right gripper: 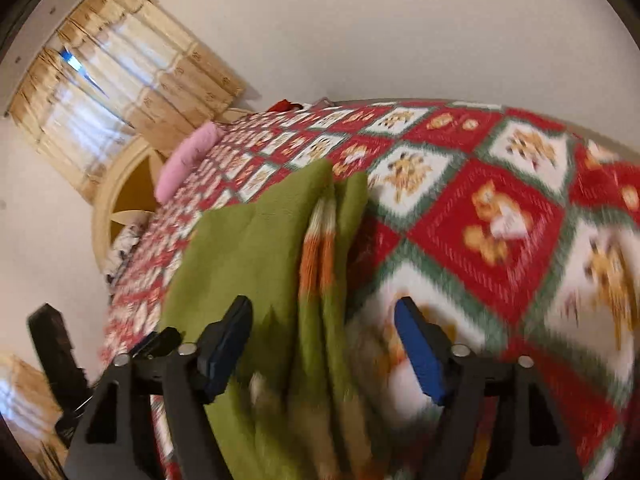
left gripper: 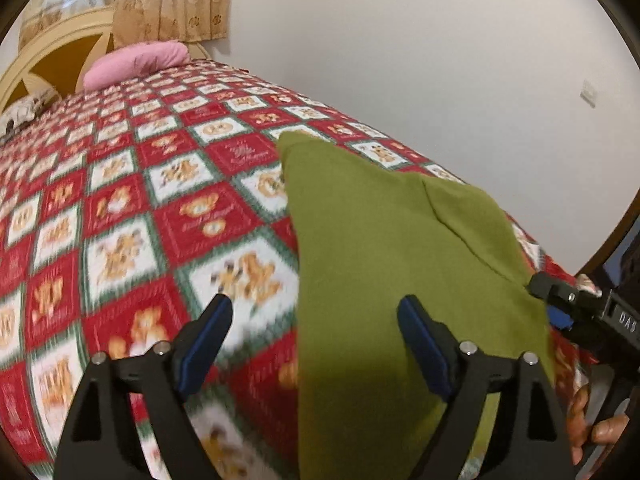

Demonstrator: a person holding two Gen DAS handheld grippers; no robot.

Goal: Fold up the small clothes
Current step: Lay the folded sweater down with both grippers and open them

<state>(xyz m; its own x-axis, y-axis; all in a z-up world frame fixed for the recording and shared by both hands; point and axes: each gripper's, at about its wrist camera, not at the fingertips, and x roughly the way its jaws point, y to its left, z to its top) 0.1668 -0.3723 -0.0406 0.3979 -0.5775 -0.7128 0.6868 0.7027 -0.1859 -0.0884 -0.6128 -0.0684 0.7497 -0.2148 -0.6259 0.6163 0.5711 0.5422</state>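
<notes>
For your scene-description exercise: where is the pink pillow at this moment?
The pink pillow lies at the far end of the bed, on the red checked bedspread against the cream headboard, below the curtains; upper left in both wrist views.

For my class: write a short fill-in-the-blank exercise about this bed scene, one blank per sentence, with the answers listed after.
1. The cloth lying on the bedspread is ____ in colour.
2. The pillow near the headboard is ____.
3. The jaws of the left gripper and the right gripper both stand ____.

Answers: green; pink; open
</notes>
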